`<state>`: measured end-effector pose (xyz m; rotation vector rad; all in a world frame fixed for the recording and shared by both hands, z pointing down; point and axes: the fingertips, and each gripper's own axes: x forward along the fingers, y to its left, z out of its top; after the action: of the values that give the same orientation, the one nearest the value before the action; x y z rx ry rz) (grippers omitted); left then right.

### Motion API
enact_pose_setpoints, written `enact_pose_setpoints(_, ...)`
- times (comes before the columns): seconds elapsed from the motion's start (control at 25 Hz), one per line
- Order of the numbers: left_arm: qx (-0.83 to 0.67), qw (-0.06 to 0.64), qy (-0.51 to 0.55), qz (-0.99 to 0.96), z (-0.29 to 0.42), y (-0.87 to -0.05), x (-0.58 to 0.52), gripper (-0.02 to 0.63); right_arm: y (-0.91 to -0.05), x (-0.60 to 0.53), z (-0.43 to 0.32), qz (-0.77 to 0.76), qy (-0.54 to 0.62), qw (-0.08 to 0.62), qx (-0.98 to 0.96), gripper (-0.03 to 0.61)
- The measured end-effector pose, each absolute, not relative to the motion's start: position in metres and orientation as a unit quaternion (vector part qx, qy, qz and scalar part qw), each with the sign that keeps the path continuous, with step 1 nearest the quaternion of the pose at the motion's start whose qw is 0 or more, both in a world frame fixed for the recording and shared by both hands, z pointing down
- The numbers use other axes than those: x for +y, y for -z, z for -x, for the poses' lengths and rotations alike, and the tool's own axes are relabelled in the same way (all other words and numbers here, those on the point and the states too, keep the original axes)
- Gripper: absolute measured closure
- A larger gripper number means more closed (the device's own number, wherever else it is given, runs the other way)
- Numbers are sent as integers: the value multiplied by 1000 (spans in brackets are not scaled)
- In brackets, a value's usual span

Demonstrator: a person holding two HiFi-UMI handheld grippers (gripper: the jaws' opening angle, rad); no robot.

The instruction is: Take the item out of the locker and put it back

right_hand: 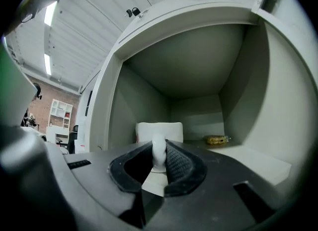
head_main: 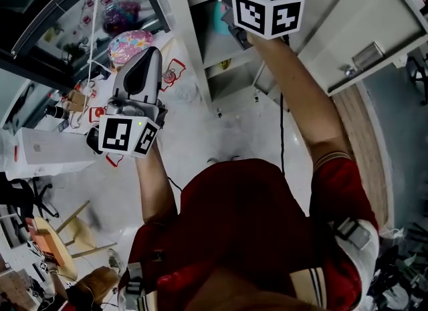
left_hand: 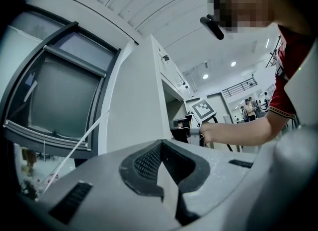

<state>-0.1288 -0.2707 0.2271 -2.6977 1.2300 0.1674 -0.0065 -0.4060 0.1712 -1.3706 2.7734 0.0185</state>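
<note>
A white mug [right_hand: 160,129] stands on the shelf inside the open grey locker compartment [right_hand: 198,76]. My right gripper [right_hand: 159,156] reaches into the compartment and is shut on the mug's upright white handle, with the pads pressing on both sides of it. From the head view, the right gripper [head_main: 227,2] is stretched forward into the locker [head_main: 221,55], and its jaws are hidden there. My left gripper [head_main: 139,75] hangs back at the left, outside the locker, jaws shut with nothing in them. In its own view the left gripper [left_hand: 161,173] points past the locker's side wall [left_hand: 134,106].
A small yellow packet [right_hand: 216,139] lies at the back right of the same shelf. The locker door [head_main: 364,29] stands swung open on the right. A glass-fronted cabinet [head_main: 80,9] with a colourful ball [head_main: 130,45] is at the left, and a white box [head_main: 47,149] lies below it.
</note>
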Motion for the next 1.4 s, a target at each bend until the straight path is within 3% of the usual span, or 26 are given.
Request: enact_pose_setpoints(1.4,386,86,-68,916,102,-223,-251,607,-147,-329,-65,487,-33,69,870,538)
